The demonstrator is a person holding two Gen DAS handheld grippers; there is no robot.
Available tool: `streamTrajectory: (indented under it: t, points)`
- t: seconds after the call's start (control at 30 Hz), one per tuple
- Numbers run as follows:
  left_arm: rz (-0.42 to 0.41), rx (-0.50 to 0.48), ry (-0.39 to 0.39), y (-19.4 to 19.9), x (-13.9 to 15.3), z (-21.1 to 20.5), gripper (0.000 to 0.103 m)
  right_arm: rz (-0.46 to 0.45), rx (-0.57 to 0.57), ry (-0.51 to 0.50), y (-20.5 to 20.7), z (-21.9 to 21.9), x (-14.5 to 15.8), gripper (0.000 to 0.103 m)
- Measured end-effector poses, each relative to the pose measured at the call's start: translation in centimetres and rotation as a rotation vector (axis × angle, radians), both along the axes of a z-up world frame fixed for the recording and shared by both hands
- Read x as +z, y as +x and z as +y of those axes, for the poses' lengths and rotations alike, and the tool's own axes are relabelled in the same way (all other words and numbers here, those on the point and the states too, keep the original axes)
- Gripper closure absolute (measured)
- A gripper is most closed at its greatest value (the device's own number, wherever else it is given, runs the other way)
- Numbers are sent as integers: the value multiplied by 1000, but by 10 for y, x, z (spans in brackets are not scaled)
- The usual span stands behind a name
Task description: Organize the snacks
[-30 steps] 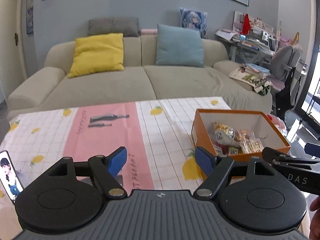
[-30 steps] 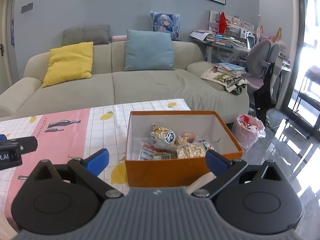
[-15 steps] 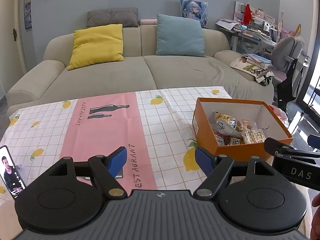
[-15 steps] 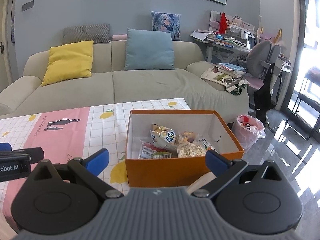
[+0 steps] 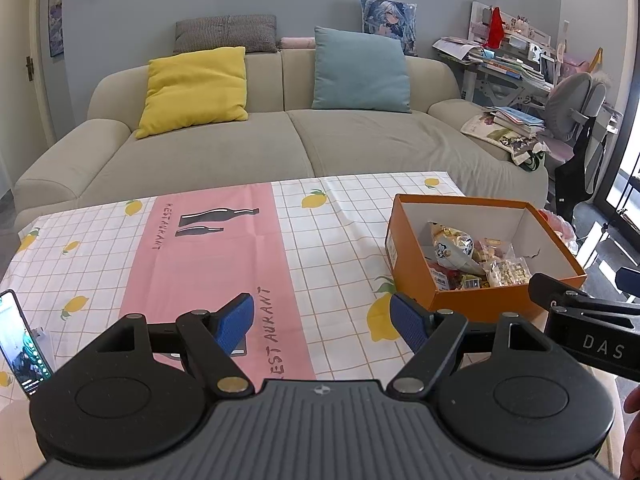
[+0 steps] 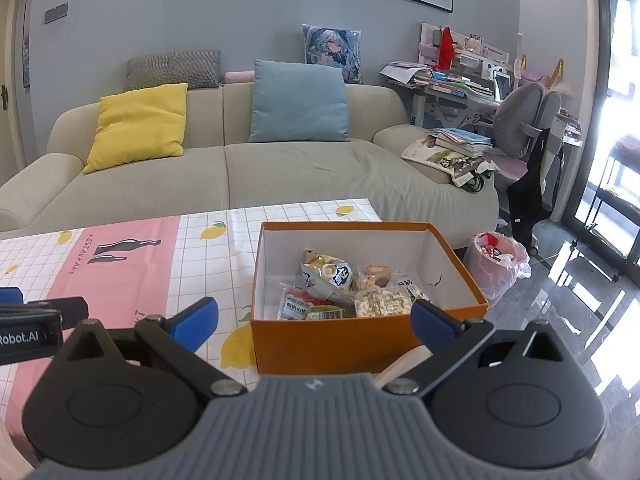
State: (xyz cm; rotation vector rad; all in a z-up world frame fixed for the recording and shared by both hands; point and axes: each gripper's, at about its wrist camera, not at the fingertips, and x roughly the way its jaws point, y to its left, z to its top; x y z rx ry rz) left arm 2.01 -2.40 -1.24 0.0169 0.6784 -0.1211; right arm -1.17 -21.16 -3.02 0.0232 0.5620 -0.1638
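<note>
While you hold both tools above the pink-and-white lemon-print tablecloth [image 5: 224, 248], the open orange cardboard box [image 6: 360, 344] sits at its right end with the sealed snack packets [image 6: 344, 288] piled inside. Your left gripper [image 5: 322, 318] and right gripper [image 6: 314, 320] both have their blue-padded fingers spread wide, holding nothing.

Your left gripper [image 5: 322, 318] and right gripper [image 6: 314, 318] look alike: matte black linkage arms with silver pivot screws, round black discs, a ribbed grey body behind, and textured blue fingertip pads [image 5: 236, 320]; white lettering marks each side
</note>
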Motion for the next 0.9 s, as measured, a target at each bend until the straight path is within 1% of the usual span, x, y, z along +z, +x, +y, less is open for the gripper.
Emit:
streamTrajectory:
  t: [0.9]
  points:
    - [3,2,-2,1,0,0,12,-3,13,-11,0,0,0,3]
